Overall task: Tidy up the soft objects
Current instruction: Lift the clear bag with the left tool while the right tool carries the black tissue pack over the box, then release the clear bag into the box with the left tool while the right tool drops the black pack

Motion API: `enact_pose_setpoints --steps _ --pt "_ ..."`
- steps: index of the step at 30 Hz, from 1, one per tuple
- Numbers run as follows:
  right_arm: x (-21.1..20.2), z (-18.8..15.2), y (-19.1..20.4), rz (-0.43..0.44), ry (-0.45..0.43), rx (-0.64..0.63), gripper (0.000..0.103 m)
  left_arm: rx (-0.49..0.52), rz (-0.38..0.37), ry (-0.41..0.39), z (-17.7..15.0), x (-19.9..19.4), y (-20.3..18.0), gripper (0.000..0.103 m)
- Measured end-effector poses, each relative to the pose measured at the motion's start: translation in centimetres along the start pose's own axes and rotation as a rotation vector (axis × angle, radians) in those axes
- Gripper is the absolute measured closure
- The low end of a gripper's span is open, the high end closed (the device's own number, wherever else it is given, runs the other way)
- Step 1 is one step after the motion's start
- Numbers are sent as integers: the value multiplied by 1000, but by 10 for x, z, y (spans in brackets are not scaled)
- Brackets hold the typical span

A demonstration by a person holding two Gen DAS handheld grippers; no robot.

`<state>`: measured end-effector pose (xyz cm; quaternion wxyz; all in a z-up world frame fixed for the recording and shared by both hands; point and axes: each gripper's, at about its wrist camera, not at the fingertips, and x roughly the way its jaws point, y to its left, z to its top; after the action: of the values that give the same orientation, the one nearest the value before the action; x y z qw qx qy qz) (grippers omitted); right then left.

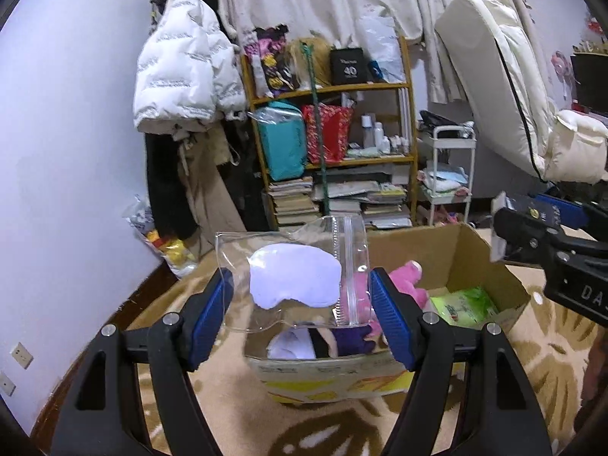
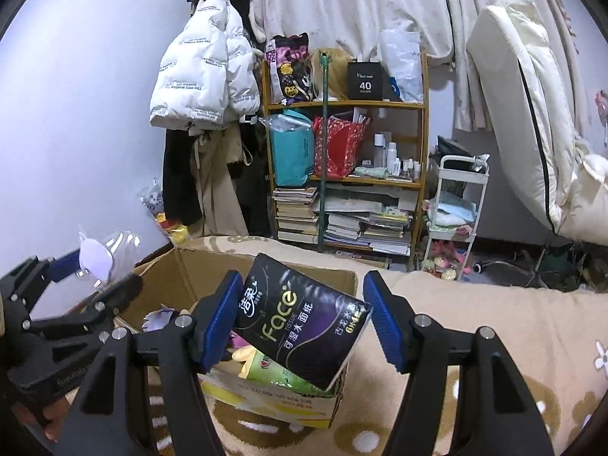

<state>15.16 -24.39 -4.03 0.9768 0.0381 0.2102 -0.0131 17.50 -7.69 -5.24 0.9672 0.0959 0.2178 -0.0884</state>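
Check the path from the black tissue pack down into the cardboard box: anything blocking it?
Nothing solid blocks it. The black tissue pack hangs tilted between the right gripper fingers, directly over the cardboard box. Below it lies a green wet-wipe pack, soft and low, so the tissue pack would land on it.

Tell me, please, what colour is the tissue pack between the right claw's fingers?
Black with purple, gold lettering; the tissue pack shows best in the right wrist view.
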Motion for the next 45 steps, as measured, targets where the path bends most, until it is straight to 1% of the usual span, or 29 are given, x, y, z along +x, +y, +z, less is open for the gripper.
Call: enact_pose_setpoints --steps 7,10,14,20,28,36,41,43,44,45 --pt "20 -8 -2 26 48 0 33 22 -40 33 -8 14 -13 30" --pt "24 -10 -2 43 61 8 33 13 -54 58 -10 20 -14 30" --pt "27 -11 1 32 66 -14 33 -10 -72 84 -13 25 -11 30" --pt "34 -16 4 39 99 -25 33 -24 -67 92 -14 28 -8 28" --pt "40 -21 6 33 131 -53 33 -23 -71 127 -18 36 -7 28" --pt "46 -27 4 37 160 -50 32 -11 -65 120 -20 37 -7 28" --pt "50 -29 4 36 176 -51 32 -20 -72 130 -20 38 -7 28" --pt "51 -30 4 35 180 -53 32 -15 -68 129 -21 38 -8 25" --pt "51 -31 3 35 181 -53 32 -15 -65 127 -21 37 -8 18" --pt "51 -30 3 35 181 -53 29 -15 -56 119 -21 37 -7 14"
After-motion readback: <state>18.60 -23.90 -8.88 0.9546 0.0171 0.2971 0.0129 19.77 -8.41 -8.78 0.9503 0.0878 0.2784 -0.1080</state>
